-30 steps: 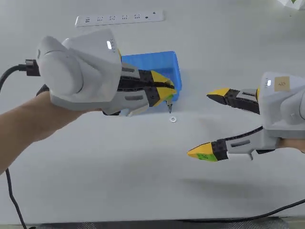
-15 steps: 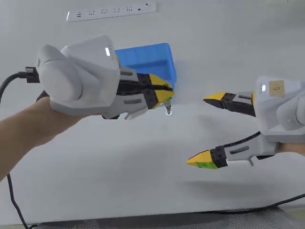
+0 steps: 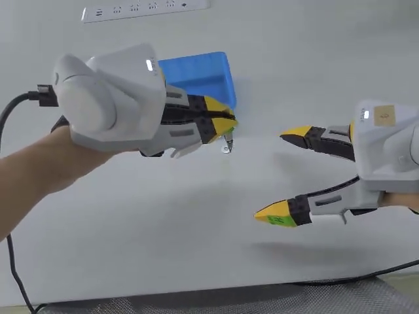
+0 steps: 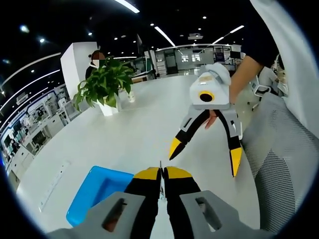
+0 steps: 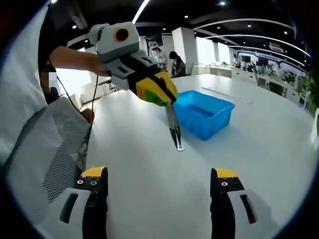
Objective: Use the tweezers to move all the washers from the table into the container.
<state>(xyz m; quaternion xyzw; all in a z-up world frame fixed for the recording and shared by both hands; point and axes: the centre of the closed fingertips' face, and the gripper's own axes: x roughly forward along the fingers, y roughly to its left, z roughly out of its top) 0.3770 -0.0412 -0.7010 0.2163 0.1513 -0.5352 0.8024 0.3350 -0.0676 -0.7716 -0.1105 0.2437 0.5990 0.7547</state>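
Leftmost, a person's forearm (image 3: 36, 180) is reaching in over the white table (image 3: 163, 229) and carrying the left gripper (image 3: 228, 126). Its yellow-tipped jaws are pressing together on the tweezers (image 3: 228, 140), which are poking out from between them and slanting down toward the table. A small washer (image 3: 226, 150) is sitting at the tweezers' tips, in front of the near corner of the blue container (image 3: 200, 72). Whether the washer is touching the table or hanging just above it, I cannot tell. The container is standing behind the left gripper, which is partly hiding it, and a white power strip (image 3: 144, 8) is lying beyond it at the far edge. Further right, the right gripper (image 3: 272, 174) is hovering above the table, well apart from the washer. Its jaws are spreading wide with nothing between them and pointing back toward the left gripper. From the right gripper view, the container is lying just beyond the tweezers, to their right.
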